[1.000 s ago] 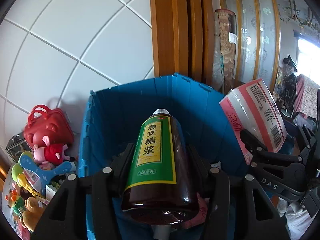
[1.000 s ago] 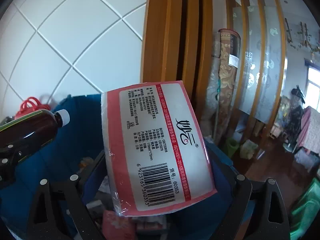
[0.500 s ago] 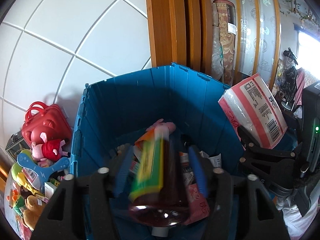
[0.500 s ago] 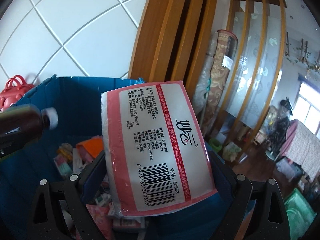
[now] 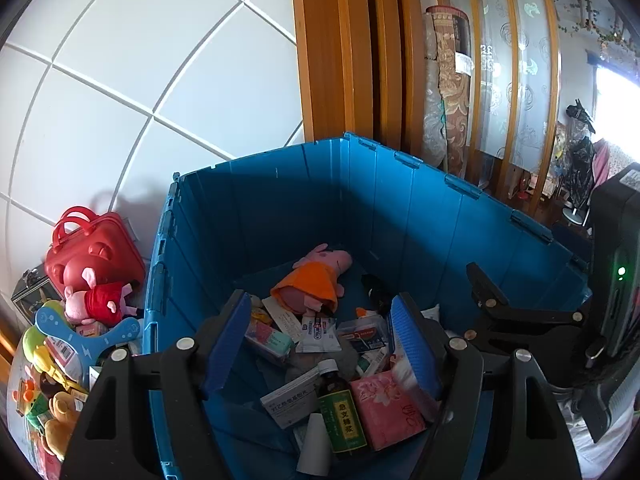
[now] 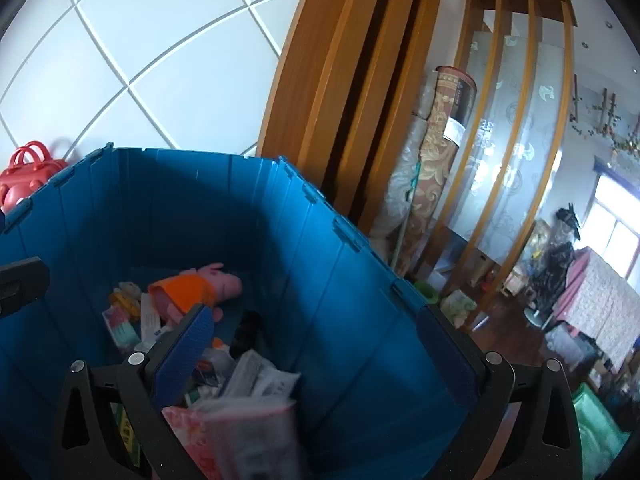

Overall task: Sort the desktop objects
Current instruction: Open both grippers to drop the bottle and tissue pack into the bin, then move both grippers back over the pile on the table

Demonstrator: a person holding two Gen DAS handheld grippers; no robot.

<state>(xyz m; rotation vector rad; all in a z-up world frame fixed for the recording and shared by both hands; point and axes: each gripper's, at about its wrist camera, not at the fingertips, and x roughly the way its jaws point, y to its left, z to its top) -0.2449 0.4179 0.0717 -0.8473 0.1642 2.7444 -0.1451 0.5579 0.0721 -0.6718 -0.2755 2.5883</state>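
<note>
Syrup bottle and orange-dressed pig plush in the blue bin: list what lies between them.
In the left wrist view, flat white sachets and small packets lie between the syrup bottle and the pig plush, inside the blue bin.

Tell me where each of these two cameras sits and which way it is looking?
Left wrist view: sits on the left gripper, looking forward and down into the blue crate; its own two open fingers show, empty, and the other gripper's black frame at the right.
Right wrist view: sits on the right gripper, looking down over the crate's right wall toward the room; its open fingers show, a blurred tissue pack below them.
Both share: the crate, the pig plush in orange, the red toy case.
</note>
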